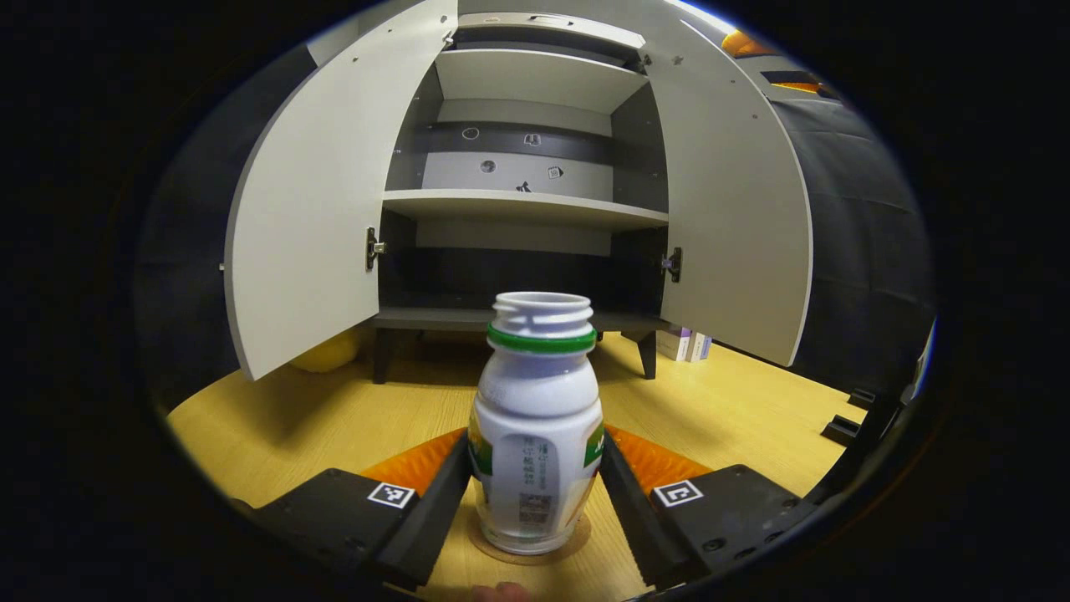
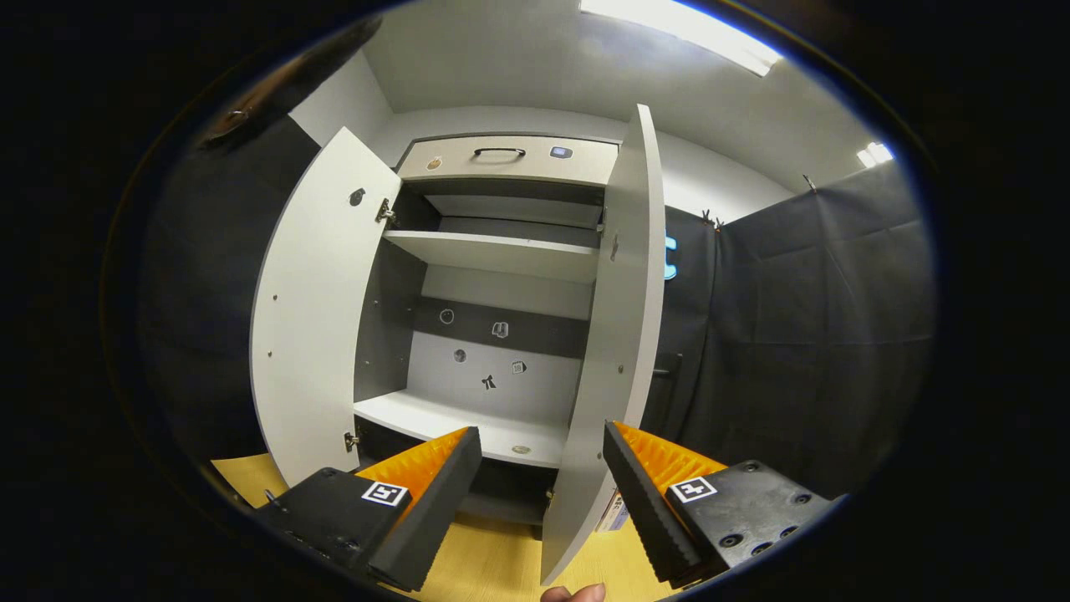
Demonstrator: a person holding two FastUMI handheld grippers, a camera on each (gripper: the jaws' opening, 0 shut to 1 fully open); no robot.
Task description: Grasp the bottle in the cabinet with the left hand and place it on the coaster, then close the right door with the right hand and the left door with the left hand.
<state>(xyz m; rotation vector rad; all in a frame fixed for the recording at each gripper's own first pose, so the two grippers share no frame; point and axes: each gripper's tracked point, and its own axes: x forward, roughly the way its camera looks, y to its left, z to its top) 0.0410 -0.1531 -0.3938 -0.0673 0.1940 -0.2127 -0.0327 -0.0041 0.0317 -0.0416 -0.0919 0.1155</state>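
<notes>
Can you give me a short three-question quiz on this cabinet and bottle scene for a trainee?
1. True or false: the bottle stands on the coaster between the left gripper fingers.
2. Multiple choice: the right door of the cabinet is A) open, B) closed, C) removed.
3. Fill in: the right gripper is ____ and holds nothing.

Key: 1 true; the bottle is upright on the coaster, capless, with a finger at each side. 2 A; both doors stand open. 3 open; its fingers are spread near the right door's edge.
</notes>
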